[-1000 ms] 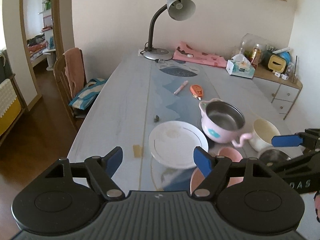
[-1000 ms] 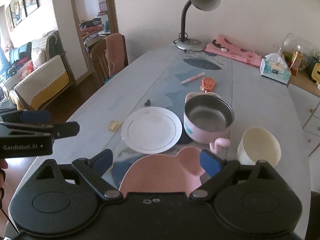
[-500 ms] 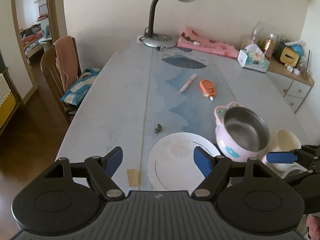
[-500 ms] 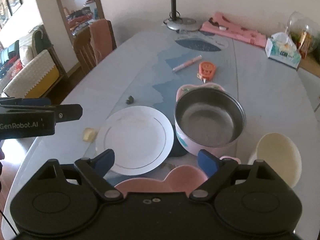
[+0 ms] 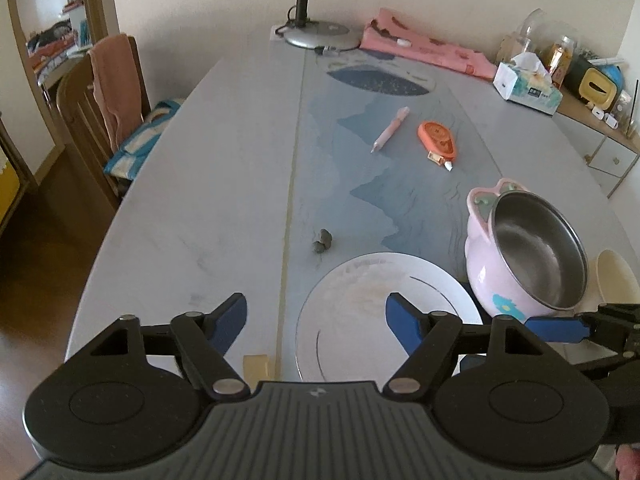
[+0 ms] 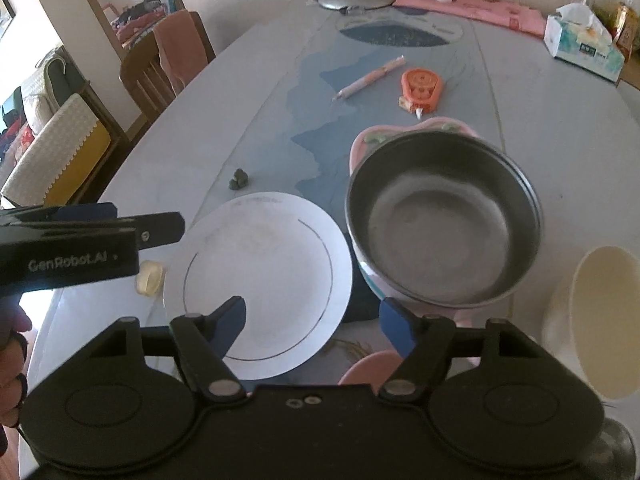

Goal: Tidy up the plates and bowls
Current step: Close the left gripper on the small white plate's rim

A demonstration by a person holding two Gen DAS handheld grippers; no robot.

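A white plate (image 5: 372,304) lies near the table's front edge, with a pink steel-lined pot (image 5: 524,248) right of it and a cream bowl (image 5: 616,284) farther right. My left gripper (image 5: 316,312) hovers over the plate's left rim, jaws closing with nothing gripped. My right gripper (image 6: 312,316) hangs above the gap between the white plate (image 6: 260,280) and the pot (image 6: 444,224), jaws closing and holding nothing. A pink plate (image 6: 372,364) peeks out beneath it. The cream bowl (image 6: 600,320) stands at the right. The left gripper (image 6: 132,224) shows side-on at the left.
Farther back on the table (image 5: 224,184) lie a pink pen (image 5: 390,130), an orange correction-tape dispenser (image 5: 438,140), a tissue box (image 5: 526,88), a lamp base (image 5: 320,36) and a pink cloth (image 5: 428,46). Dark crumbs (image 5: 322,242) sit behind the plate. A chair (image 5: 108,92) stands left.
Both grippers moved forward and down toward the white plate and the pot. Both pairs of jaws narrowed. The pink plate is now mostly hidden under the right gripper.
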